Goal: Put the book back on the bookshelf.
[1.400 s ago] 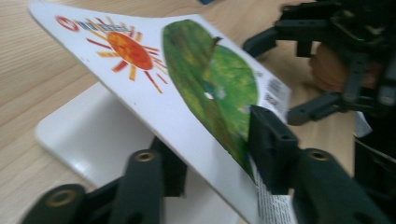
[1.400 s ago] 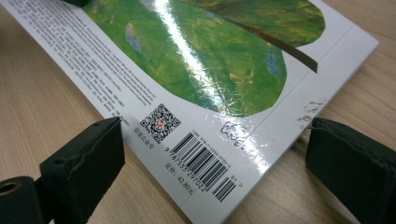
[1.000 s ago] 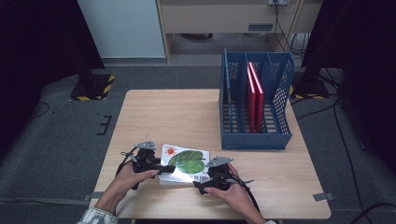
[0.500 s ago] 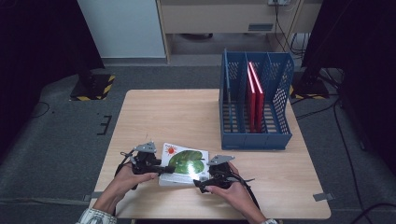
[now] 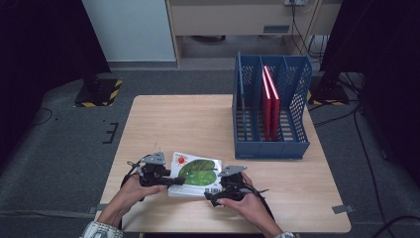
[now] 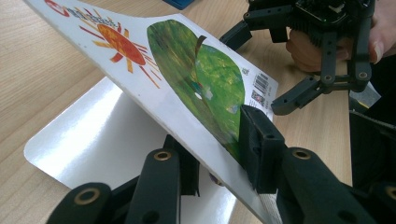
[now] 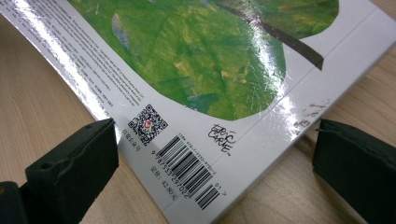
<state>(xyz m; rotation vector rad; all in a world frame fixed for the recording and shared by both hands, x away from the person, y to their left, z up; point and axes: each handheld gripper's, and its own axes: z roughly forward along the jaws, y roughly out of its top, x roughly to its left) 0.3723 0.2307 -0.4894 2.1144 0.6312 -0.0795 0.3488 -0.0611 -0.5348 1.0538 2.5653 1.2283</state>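
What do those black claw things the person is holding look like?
Each gripper is black, built from jointed bars with round pins, ending in two blocky ridged jaws. The left gripper and the right gripper each carry a grey three-cornered plate on top, and black cables trail from them. A patterned sleeve cuff shows at the left wrist.

A white book (image 5: 195, 174) with a green leaf and a small sun on its cover lies near the front edge of the wooden surface (image 5: 188, 124). The left gripper (image 5: 166, 181) is at the book's left edge, the right gripper (image 5: 214, 196) at its near right corner. Well apart, at the back right, a blue rack (image 5: 270, 111) holds two red books (image 5: 270, 101) upright.
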